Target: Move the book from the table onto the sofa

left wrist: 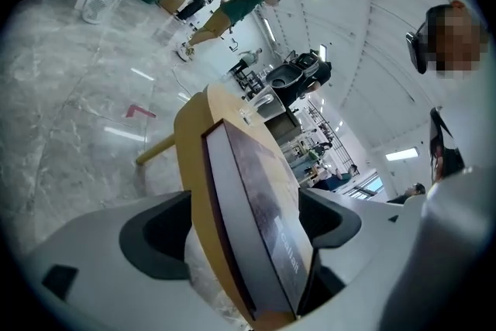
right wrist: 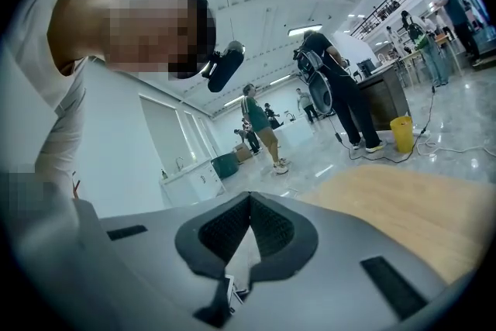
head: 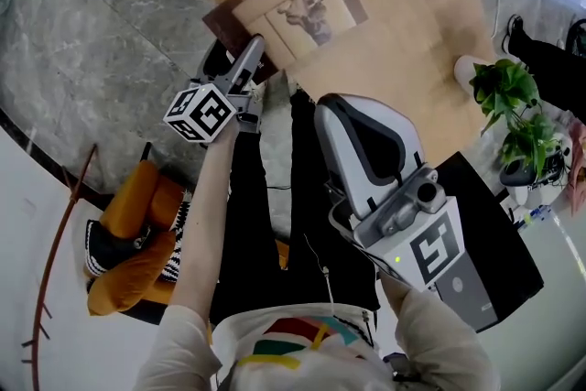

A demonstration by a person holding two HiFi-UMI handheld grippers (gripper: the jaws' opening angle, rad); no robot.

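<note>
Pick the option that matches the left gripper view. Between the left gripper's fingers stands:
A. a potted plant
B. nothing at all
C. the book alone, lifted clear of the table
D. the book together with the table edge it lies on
D: the book lies flat on the table, and the left gripper has one spread finger on each side of both.

The person wears a pale short-sleeved shirt [head: 275,375] with a red, teal and yellow print on its front, and black trousers [head: 261,233] with a thin light cable [head: 318,259] lying across them. The left tool [head: 249,50] is grey metal with black pads and carries a white cube [head: 203,113] with black square markers. The right tool [head: 341,116] has a smooth white-grey shell, black ribbed padding, a round grey knob [head: 425,192] and a marker cube of its own [head: 432,252].
</note>
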